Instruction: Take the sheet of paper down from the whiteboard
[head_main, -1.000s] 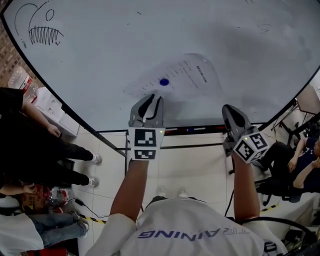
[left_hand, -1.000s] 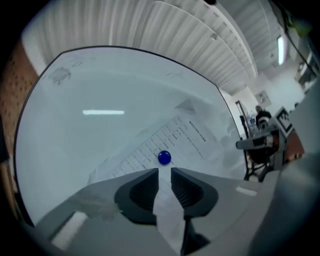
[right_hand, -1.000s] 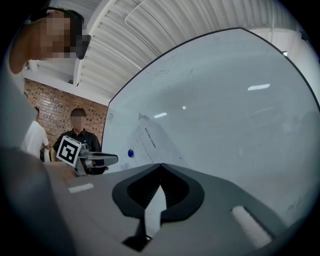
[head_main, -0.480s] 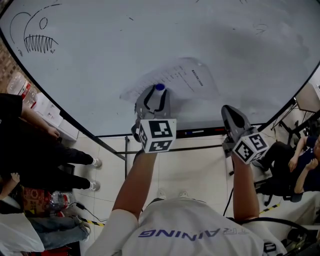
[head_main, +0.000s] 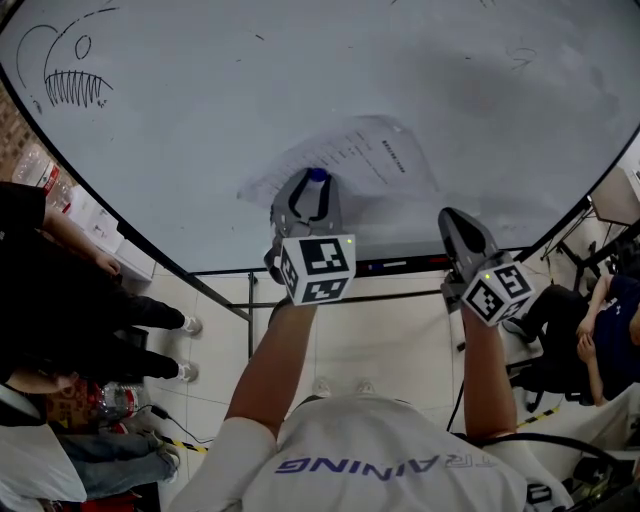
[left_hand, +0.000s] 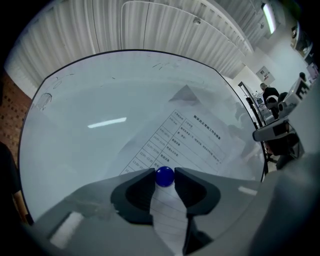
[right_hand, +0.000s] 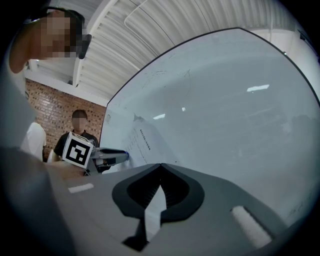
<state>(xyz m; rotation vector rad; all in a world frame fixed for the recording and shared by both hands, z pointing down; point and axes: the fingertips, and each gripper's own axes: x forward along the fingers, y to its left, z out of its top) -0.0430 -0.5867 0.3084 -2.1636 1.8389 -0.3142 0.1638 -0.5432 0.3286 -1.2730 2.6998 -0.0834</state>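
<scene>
The paper is stuck flat on the whiteboard. It is tilted, with its long side slanting up to the right. Its print is too small to be read. A blue magnet on it is pinched by the left claw, whose jaws have just been closing. The right claw is pressed together, with nothing in it.

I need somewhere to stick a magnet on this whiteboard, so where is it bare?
Bare: the wide stretch between the toothy marker drawing at top left and the sheet of paper, and the whiteboard right of the sheet. Crowded: the sheet's lower end, where the left gripper, jaws just closing, holds the blue magnet; the shut right gripper hangs by the bottom edge.
</scene>
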